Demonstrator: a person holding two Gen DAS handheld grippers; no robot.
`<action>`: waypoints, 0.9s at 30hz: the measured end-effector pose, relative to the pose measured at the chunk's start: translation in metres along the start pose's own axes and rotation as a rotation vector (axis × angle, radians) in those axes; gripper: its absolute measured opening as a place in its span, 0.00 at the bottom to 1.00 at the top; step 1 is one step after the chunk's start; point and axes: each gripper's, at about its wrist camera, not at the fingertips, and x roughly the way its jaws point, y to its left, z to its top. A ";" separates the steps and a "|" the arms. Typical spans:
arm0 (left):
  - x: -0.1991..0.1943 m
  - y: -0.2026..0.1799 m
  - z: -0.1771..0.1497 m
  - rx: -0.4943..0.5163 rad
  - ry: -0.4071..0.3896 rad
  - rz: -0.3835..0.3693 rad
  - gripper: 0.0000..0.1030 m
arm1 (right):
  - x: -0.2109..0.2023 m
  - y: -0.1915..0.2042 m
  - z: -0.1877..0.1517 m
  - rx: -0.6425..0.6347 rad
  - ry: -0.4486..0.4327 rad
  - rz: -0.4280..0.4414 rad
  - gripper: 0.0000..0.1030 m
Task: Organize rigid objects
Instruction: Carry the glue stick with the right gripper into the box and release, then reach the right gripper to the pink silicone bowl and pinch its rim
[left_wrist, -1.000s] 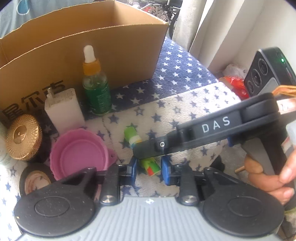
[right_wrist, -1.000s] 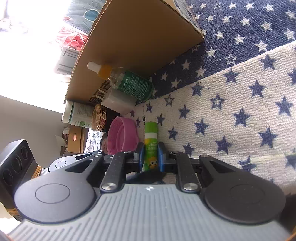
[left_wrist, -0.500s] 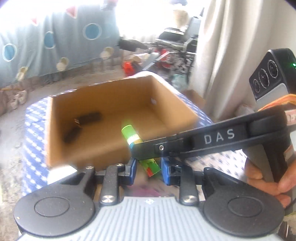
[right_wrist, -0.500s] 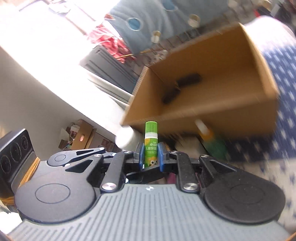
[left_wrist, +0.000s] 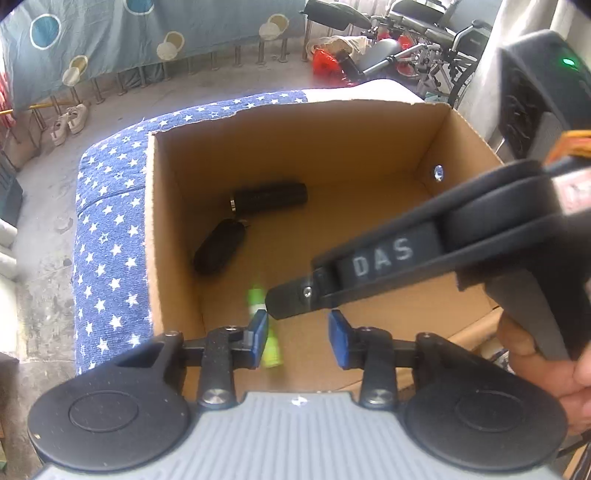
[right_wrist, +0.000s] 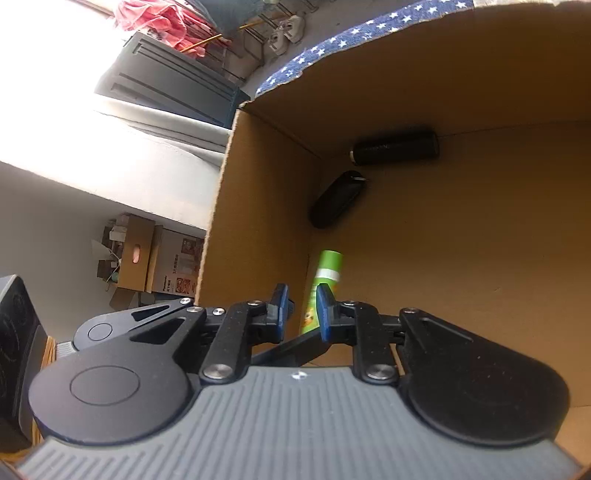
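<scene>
Right claw (right_wrist: 300, 309): pads spread, green tube (right_wrist: 320, 291) between them, seemingly loose, touching the right pad at most. Left claw (left_wrist: 297, 339): spread, holding nothing; the tube (left_wrist: 266, 328) shows blurred by its left pad. Tube is over the near-left corner inside the cardboard box (left_wrist: 461, 129); whether it rests on the floor I cannot tell. Judgement: light, stiff plastic, smooth and round, likely to roll; grip across mid-body, not the cap. Further in lie a black cylinder (right_wrist: 395, 147) and black case (right_wrist: 338, 199), just beside each other.
</scene>
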 end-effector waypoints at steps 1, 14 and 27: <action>-0.001 -0.001 -0.001 0.002 -0.006 0.000 0.38 | 0.004 -0.002 0.000 0.003 0.011 -0.005 0.17; -0.086 -0.005 -0.062 0.005 -0.238 -0.091 0.53 | -0.112 -0.020 -0.082 -0.048 -0.240 0.121 0.24; -0.057 -0.070 -0.162 0.180 -0.162 -0.143 0.55 | -0.104 -0.078 -0.223 0.003 -0.282 0.007 0.29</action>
